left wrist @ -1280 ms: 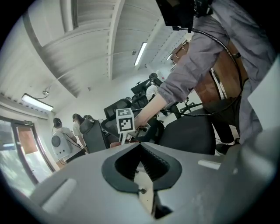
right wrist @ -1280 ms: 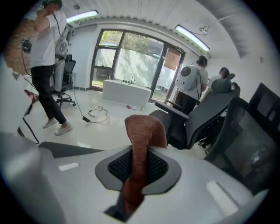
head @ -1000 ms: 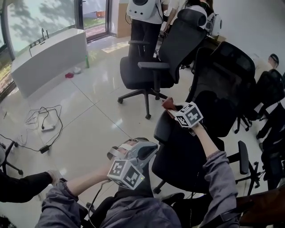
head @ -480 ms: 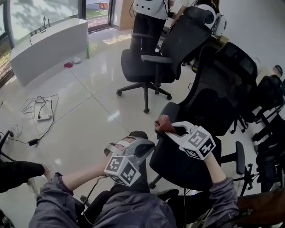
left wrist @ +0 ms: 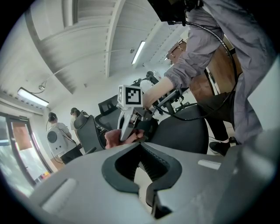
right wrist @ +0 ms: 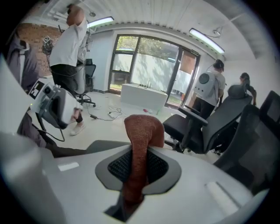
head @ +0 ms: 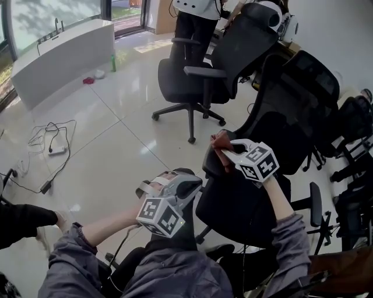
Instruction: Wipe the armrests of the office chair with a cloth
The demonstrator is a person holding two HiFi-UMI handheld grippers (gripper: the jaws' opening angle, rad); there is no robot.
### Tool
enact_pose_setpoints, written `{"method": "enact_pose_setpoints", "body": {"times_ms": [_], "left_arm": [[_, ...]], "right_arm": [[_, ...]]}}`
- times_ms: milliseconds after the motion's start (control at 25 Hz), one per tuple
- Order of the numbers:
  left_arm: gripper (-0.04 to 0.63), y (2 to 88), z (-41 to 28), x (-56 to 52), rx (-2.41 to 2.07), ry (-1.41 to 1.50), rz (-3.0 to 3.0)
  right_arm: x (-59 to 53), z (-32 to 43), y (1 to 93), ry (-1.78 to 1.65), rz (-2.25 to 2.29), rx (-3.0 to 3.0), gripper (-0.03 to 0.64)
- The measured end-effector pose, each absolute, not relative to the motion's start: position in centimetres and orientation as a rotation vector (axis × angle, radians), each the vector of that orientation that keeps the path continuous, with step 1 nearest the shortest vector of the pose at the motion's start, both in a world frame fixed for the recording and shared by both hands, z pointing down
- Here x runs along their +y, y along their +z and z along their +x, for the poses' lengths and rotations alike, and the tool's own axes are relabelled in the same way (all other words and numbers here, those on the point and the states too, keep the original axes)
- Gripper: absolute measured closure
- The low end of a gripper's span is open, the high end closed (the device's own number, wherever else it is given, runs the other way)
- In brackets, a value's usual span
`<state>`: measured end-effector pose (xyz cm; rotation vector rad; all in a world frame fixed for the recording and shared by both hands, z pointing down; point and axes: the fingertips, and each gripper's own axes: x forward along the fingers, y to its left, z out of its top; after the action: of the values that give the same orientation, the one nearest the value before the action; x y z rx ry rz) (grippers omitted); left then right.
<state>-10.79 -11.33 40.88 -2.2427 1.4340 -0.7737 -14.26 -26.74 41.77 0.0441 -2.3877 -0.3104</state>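
Observation:
A black office chair (head: 274,125) stands right before me, and its near armrest (head: 211,169) runs under my right gripper. My right gripper (head: 226,150) is shut on a reddish-brown cloth (head: 220,140), which hangs just over that armrest. In the right gripper view the cloth (right wrist: 142,133) rises out of the shut jaws of the right gripper (right wrist: 135,175). Lower down and to the left, my left gripper (head: 185,185) hangs shut and holds nothing. The left gripper view shows its own left gripper (left wrist: 146,183) jaws, with the right gripper (left wrist: 130,116) and the cloth (left wrist: 114,139) beyond them.
A second black chair (head: 201,78) stands farther off with a person (head: 198,14) behind it. More chairs (head: 352,125) crowd the right side. Cables (head: 49,148) lie on the tiled floor at left, by a long white counter (head: 61,52). Another person's hand (head: 55,221) shows at lower left.
My right gripper with the cloth came towards me along the armrest, then slid back away. The left gripper has barely moved.

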Motion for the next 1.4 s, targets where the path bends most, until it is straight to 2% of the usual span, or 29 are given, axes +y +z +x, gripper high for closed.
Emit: {"method": "enact_pose_setpoints", "body": {"times_ms": [520, 1160, 1400], "left_arm": [[0.578, 42.3, -12.0, -11.6, 1.471, -0.796, -2.264], [0.578, 42.6, -9.7, -11.1, 1.396, -0.806, -2.282], [0.578, 42.8, -9.3, -11.1, 1.385, -0.806, -2.292]], "right_arm": [[-38.5, -16.1, 43.8, -0.238, 0.349, -2.33, 0.566], [-18.8, -13.2, 40.1, -0.414, -0.115, -2.469, 0.566], [-18.0, -11.9, 39.0, -0.401, -0.12, -2.509, 0.566]]}}
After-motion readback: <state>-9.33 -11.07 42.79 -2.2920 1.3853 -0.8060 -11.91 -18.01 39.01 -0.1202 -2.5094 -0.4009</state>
